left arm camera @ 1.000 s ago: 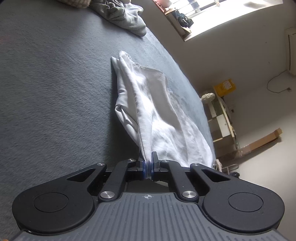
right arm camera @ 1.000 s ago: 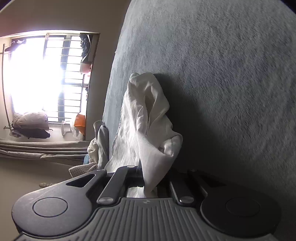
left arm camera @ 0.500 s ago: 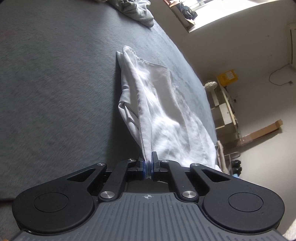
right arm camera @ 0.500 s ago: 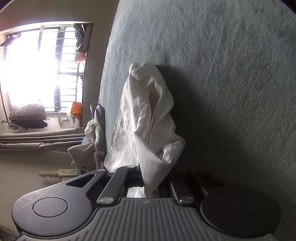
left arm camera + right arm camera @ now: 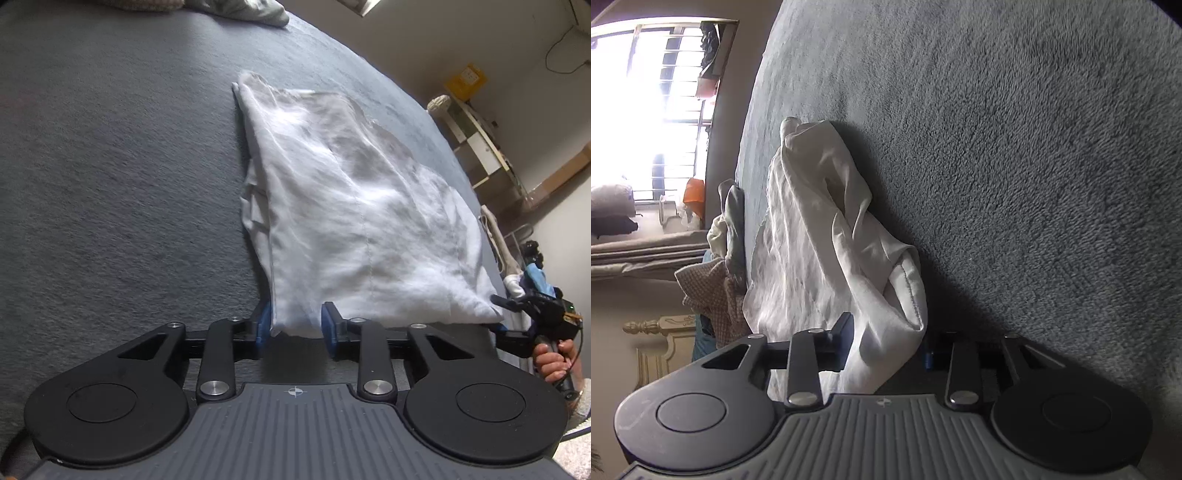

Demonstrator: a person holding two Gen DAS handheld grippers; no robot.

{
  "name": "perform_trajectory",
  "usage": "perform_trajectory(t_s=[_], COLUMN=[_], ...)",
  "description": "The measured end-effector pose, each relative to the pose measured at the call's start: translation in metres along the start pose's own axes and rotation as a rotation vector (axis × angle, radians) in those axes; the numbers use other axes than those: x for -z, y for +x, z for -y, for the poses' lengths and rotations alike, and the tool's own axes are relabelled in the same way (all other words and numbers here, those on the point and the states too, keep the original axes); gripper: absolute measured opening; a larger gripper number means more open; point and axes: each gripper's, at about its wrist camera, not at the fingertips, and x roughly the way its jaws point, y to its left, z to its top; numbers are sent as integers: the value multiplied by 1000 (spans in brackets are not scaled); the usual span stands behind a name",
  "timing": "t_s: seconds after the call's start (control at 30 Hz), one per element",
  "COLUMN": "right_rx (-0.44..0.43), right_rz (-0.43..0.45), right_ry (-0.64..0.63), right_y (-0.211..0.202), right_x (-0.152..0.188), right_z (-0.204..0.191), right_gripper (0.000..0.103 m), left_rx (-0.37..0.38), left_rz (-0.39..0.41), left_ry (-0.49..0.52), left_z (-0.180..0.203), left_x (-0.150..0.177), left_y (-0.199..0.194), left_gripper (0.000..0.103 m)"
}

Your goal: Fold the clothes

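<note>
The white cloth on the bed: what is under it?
The white cloth lies on the grey blanket; its own folded layer shows at the left edge. Anything else beneath is covered and cannot be seen.

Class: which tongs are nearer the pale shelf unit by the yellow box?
Right. The right tongs, at the white cloth garment's corner by the bed edge facing the pale shelf unit; left tongs, at its other corner, farther in. Both are opening, cloth between them.

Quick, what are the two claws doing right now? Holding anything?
Left claw: opening, letting go; the white cloth's corner lies loose between its pads.
Right claw: opening too; a fold of the white cloth hangs between its pads, not pinched.
</note>
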Motion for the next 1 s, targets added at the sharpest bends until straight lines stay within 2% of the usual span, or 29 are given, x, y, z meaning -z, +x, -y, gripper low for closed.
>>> perform_trajectory(t_s=[0.17, 0.37, 0.57, 0.77, 0.9, 0.97, 1.0], right_rx=[82, 173, 262, 307, 353, 378, 383], right_rz=[30, 142, 254, 218, 174, 146, 124], right_ry=[-86, -177, -472, -689, -775, -790, -789], right_y=[-27, -55, -58, -30, -13, -7, -3], right_x=[10, 5, 9, 24, 32, 34, 34], right_z=[-2, -7, -52, -81, -92, -91, -89], right_gripper=[46, 46, 45, 44, 43, 40, 34], left_rx=[-17, -1, -4, -38, -40, -39, -39], left_rz=[33, 33, 29, 21, 23, 27, 30], left_ry=[-39, -35, -11, 26, 32, 39, 42], left_z=[-17, -12, -4, 1, 1, 1, 1], left_x=[-2, -10, -15, -15, -15, -15, -15], left_y=[-18, -8, 2, 11, 15, 17, 18], left_gripper=[36, 37, 38, 38, 38, 38, 38])
